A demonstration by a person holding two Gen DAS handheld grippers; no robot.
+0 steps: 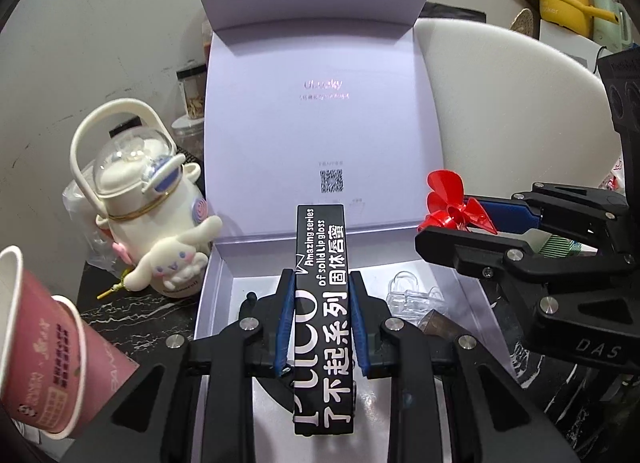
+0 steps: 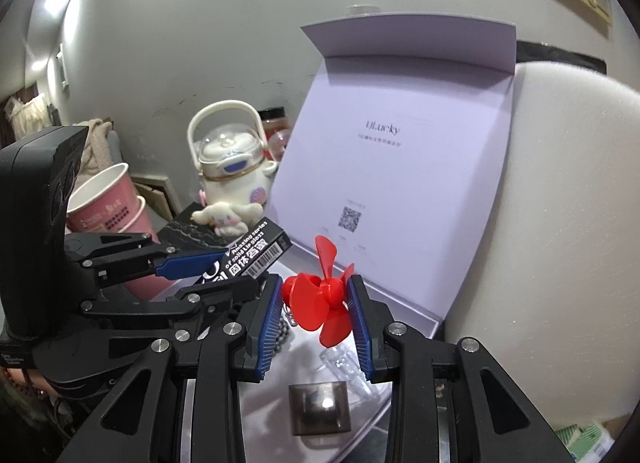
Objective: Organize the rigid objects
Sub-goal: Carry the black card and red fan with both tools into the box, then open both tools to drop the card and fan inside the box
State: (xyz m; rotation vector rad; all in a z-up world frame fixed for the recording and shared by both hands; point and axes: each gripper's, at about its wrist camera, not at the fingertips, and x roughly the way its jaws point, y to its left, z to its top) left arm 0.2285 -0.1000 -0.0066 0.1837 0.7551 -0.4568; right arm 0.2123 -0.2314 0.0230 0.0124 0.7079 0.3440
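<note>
- Left gripper: jaws clamped on a long black lip-gloss carton, blue pads pressed against both long sides; carton pointing toward 12 o'clock in the left wrist view, white lettering facing up.
- Right gripper: jaws closed on a red plastic propeller, hub squeezed between the blue pads, blades fanning out toward 12 and 6 o'clock.
- Both loads hovering over the near edge of an open pale-lilac gift box, lid standing upright at 12 o'clock, logo and QR code printed inside.
- Inside the box tray: clear plastic pieces at 3 o'clock of the carton, a smoky square block at 6 o'clock under the propeller, dark beads just beside the left pad in the right wrist view.
- Seen from the left wrist, propeller at 3 o'clock, near the box's right wall.
- At 9 o'clock of the box: a cream kettle-shaped bottle with a plush dog charm, touching.
- At 8 o'clock: stacked pink paper cups, tilted.
- White cushion at 2 o'clock behind the lid.
</note>
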